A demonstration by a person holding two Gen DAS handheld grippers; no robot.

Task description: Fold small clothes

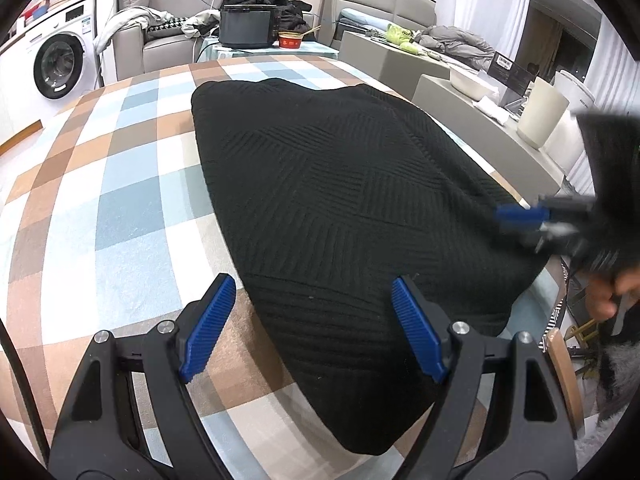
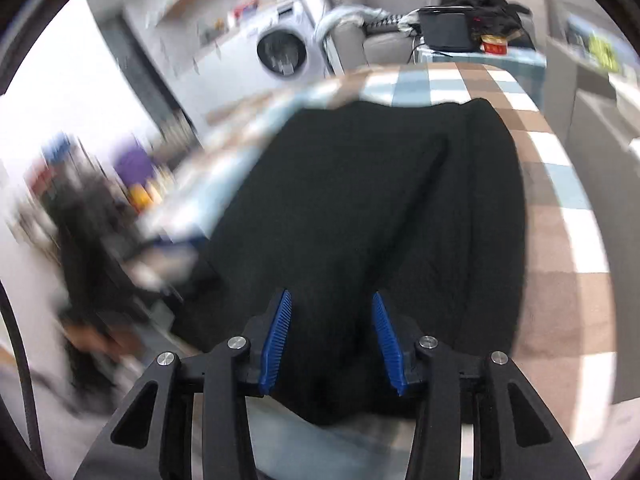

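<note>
— Blue-padded, the left gripper [image 1: 310, 322] stands spread wide above the black knit sweater's [image 1: 340, 184] near hem, holding nothing?
— Yes. The right gripper [image 2: 331, 334] is half spread over the same sweater, pads not pressing. It lies flat on the checked tablecloth [image 1: 120, 184].

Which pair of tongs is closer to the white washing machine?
Left. The left tongs hover over the black ribbed knit garment's edge facing the white washing machine; the right tongs are at its opposite edge.
</note>
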